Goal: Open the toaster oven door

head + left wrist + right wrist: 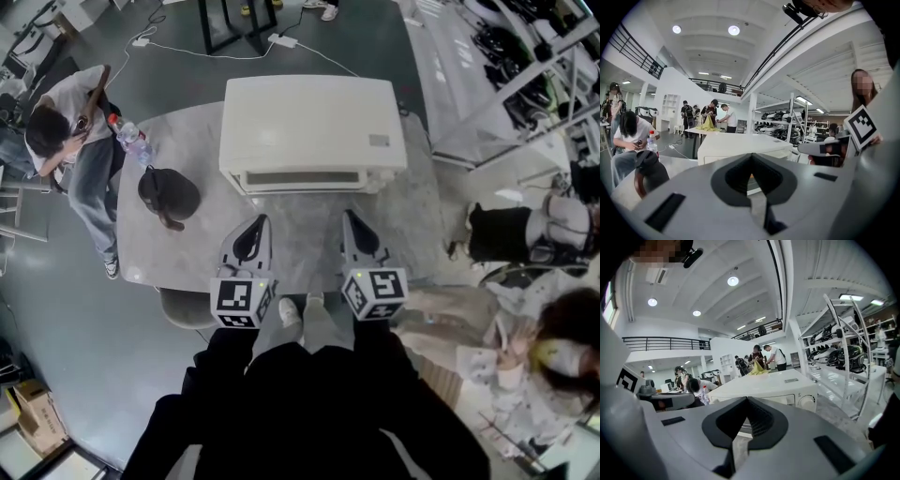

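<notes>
A white toaster oven [314, 117] stands at the back of the grey marble table [187, 244], its front [305, 178] facing me with the door closed. My left gripper [259, 223] hovers over the table a short way in front of the oven's left half, jaws together and holding nothing. My right gripper [348, 217] is level with it before the oven's right half, also shut and empty. Neither touches the oven. The oven [740, 143] shows beyond the shut left gripper [751, 157] in its own view. Past the right gripper [746, 400], the oven [764, 385] shows a round knob [807, 402].
A black cap [169, 193] lies on the table's left part, with a water bottle [132, 142] behind it. A person [67, 117] sits at the left end, others at the right [525, 234]. A chair [183, 307] stands under the near edge. Shelving [525, 75] fills the right.
</notes>
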A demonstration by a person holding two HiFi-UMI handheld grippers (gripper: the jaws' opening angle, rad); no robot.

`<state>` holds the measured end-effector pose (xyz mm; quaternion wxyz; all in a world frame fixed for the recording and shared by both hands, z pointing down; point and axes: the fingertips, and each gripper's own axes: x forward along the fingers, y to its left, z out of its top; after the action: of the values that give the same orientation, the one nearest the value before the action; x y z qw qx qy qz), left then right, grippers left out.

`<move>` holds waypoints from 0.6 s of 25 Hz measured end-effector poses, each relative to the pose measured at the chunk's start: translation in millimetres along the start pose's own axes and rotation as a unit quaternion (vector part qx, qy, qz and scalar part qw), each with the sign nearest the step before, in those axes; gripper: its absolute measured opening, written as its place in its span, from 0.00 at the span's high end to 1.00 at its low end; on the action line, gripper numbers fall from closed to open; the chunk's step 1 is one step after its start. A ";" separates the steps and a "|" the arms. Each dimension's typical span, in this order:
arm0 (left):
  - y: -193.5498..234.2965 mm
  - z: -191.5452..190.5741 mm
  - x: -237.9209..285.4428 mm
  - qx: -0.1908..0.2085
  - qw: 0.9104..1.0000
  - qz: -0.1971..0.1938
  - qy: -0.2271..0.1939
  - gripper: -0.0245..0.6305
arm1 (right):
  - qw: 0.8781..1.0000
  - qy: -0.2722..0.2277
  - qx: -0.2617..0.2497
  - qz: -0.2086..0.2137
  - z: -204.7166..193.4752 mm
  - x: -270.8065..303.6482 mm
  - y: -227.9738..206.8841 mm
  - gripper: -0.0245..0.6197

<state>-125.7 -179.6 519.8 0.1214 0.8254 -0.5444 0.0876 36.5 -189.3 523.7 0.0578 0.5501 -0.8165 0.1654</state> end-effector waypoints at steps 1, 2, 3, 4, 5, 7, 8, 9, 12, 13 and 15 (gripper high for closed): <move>1.8 0.7 2.4 0.000 1.000 0.001 0.001 0.96 | 1.000 0.001 -0.002 0.000 0.4 2.9 -0.3 0.96; 3.3 2.4 4.9 0.000 1.000 0.002 0.002 0.96 | 1.000 0.002 -0.002 -0.001 2.1 5.3 -0.8 0.96; 4.9 4.0 8.0 -0.001 1.000 0.003 0.004 0.96 | 1.000 0.003 -0.003 -0.001 4.0 7.9 -1.8 0.96; 6.6 4.7 11.6 -0.002 1.000 0.005 0.005 0.96 | 1.000 0.005 -0.004 -0.002 5.0 10.7 -3.4 0.96; 8.5 4.3 15.5 -0.004 1.000 0.006 0.006 0.96 | 1.000 0.007 -0.004 -0.003 4.8 13.9 -5.5 0.96; 12.8 2.3 23.6 -0.009 1.000 0.009 0.010 0.96 | 1.000 0.015 -0.004 -0.007 2.0 21.3 -10.3 0.96; 15.4 1.6 27.8 -0.010 1.000 0.010 0.011 0.96 | 1.000 0.019 -0.004 -0.010 0.9 25.2 -12.9 0.96; 18.3 1.2 32.0 -0.011 1.000 0.012 0.013 0.96 | 1.000 0.022 -0.004 -0.014 0.3 29.1 -15.6 0.96; 27.4 -0.8 45.7 -0.013 1.000 0.018 0.021 0.96 | 0.999 0.027 -0.002 -0.022 0.0 39.7 -25.1 0.96; 29.7 -1.9 49.9 -0.014 0.999 0.021 0.024 0.96 | 0.999 0.027 -0.001 -0.025 0.5 42.5 -29.1 0.96; 34.2 -5.7 56.6 -0.014 0.999 0.026 0.031 0.96 | 0.999 0.028 0.000 -0.031 1.6 48.0 -36.5 0.96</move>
<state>-135.0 -240.5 544.6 0.1480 0.8061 -0.5625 0.1086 51.6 -244.4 543.0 0.0858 0.5706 -0.7969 0.1790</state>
